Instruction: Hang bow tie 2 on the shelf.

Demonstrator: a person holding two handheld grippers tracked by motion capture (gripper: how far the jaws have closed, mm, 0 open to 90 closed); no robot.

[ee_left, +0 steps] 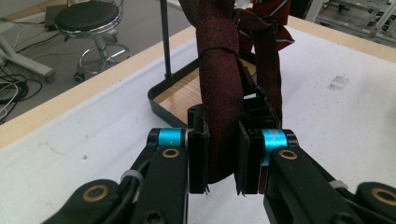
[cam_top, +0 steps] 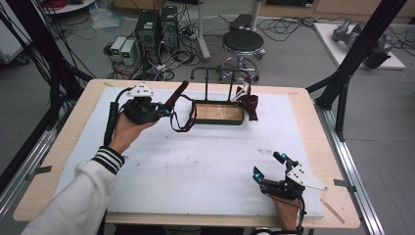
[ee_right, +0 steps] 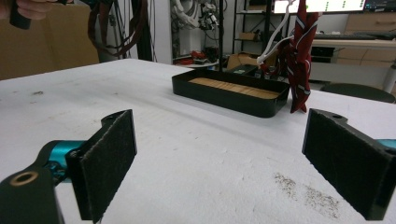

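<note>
A dark red tie (cam_top: 177, 96) (ee_left: 219, 93) is pinched between the pads of my left gripper (cam_top: 164, 110) (ee_left: 223, 158), which is shut on it above the table's far left. From the jaws the tie loops toward the black rack tray (cam_top: 219, 120) (ee_left: 159, 100) with a wooden floor. A striped red tie (cam_top: 250, 105) (ee_right: 299, 60) hangs from the right end of the rack's rail (cam_top: 215, 70). My right gripper (cam_top: 268, 165) (ee_right: 229, 158) rests low near the front right of the table, open, with nothing between its pads.
A white mat (cam_top: 205, 161) covers the wooden table (cam_top: 303, 98). Behind the table stand a round stool (cam_top: 242, 41), computer cases (cam_top: 156, 27) and loose cables. Black frame posts (cam_top: 357, 54) rise at the right. In the right gripper view, the other hand (ee_right: 28, 7) holds the dark tie (ee_right: 116, 28) up at top left.
</note>
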